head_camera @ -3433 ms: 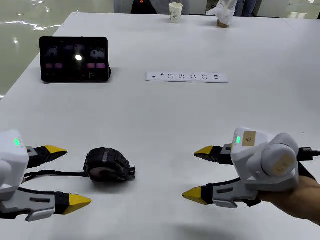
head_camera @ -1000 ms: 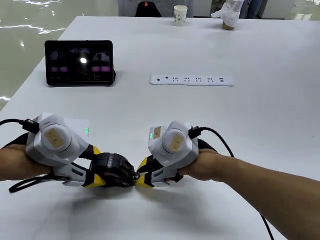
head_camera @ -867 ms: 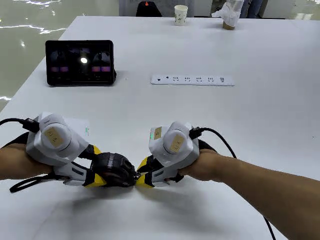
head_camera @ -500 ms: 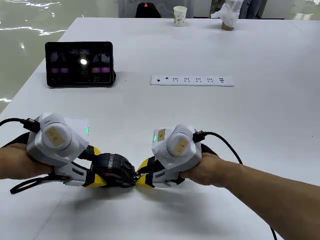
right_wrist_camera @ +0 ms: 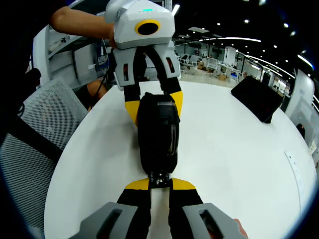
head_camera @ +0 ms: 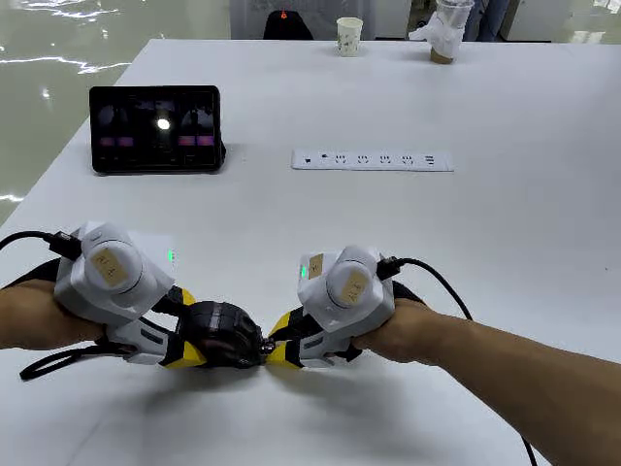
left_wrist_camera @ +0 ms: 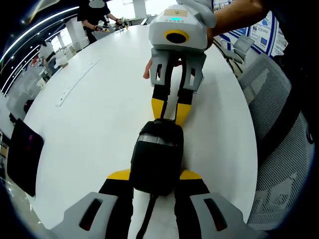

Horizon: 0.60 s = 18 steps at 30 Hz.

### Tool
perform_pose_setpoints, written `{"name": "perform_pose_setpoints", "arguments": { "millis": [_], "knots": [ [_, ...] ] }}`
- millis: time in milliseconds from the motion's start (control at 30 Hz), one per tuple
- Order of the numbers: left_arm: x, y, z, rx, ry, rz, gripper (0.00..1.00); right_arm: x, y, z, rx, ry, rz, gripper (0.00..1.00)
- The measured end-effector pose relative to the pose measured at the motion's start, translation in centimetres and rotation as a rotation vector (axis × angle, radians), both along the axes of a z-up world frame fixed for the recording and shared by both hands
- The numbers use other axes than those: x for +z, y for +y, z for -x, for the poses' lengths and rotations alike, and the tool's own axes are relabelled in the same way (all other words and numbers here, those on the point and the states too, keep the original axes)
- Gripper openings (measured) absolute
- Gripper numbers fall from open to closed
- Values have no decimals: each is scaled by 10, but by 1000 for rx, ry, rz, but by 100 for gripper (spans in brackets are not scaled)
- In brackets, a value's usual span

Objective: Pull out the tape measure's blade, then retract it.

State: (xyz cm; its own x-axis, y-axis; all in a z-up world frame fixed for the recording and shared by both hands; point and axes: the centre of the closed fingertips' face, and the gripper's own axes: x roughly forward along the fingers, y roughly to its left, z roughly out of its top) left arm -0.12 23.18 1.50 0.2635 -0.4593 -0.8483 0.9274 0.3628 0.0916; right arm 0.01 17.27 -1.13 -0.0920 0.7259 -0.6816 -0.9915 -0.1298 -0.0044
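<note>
One tape measure (head_camera: 221, 333) between both hand-held grippers (head_camera: 187, 328) (head_camera: 278, 340)

Overall light: bright and even, from overhead; ceiling lights (right_wrist_camera: 246, 21) show as small spots in the right gripper view.
Glare: white streaks on the floor (head_camera: 58, 49); a bright spot on the tablet (head_camera: 155, 128) screen.
Shadows: soft, pale grey on the white table (head_camera: 408, 233) beneath the tape measure (head_camera: 221, 333).
Dark tones: the tape measure's black case keeps little detail.
Distortion: both gripper views bow the table's edge and stretch the mesh chair (left_wrist_camera: 279, 124).
Focus: head view sharp; gripper views soften toward the edges.
</note>
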Motion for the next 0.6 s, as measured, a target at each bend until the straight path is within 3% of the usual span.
{"name": "perform_pose_setpoints", "arguments": {
  "millis": [600],
  "knots": [
    [1,-1,0,15,11,3,25,1,-28,-8,-11,-5,17,9]
  ]
}}
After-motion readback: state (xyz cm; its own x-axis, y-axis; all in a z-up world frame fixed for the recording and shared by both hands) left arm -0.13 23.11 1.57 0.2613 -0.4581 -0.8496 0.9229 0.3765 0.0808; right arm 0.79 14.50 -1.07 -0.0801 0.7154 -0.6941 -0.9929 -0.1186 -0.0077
